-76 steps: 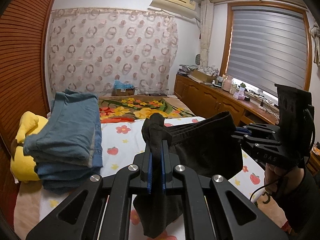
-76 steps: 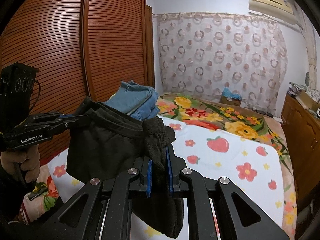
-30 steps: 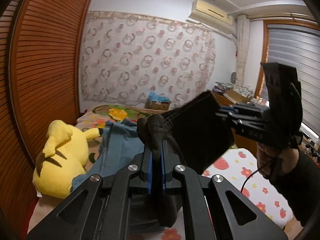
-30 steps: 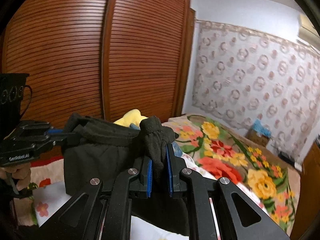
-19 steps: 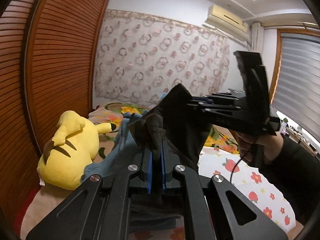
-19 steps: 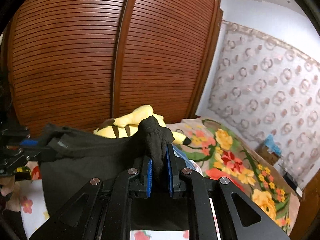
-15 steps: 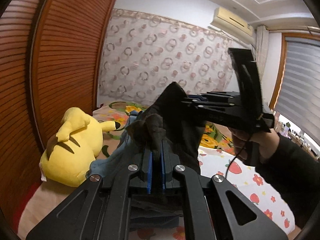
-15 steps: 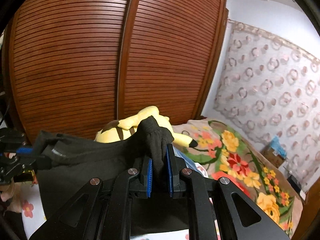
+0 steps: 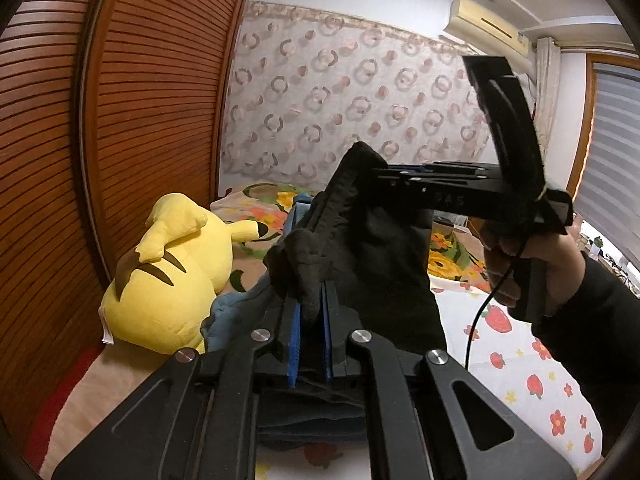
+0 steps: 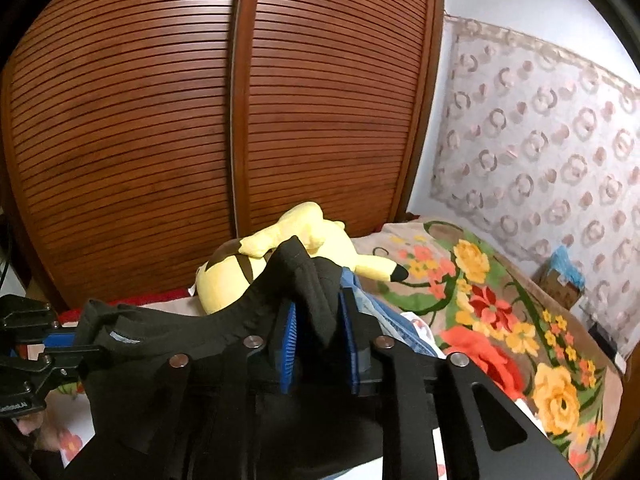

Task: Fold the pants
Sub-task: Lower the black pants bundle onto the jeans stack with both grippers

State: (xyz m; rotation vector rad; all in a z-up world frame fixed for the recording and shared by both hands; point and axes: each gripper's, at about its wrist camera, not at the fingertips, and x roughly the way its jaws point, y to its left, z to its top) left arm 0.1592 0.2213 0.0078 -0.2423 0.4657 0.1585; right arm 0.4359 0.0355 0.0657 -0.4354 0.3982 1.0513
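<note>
Black pants (image 9: 384, 264): swings them from mid-bed to over the folded jeans (image 10: 394, 322) beside the yellow plush (image 9: 172, 280), keeps left tool (image 9: 310, 308) clenched on them, eases right tool (image 10: 318, 314) jaws open around the cloth, probably stacking.

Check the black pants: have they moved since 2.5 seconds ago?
Yes. The black pants went from over the open strawberry sheet leftward, now at the folded jeans by the yellow plush.
</note>
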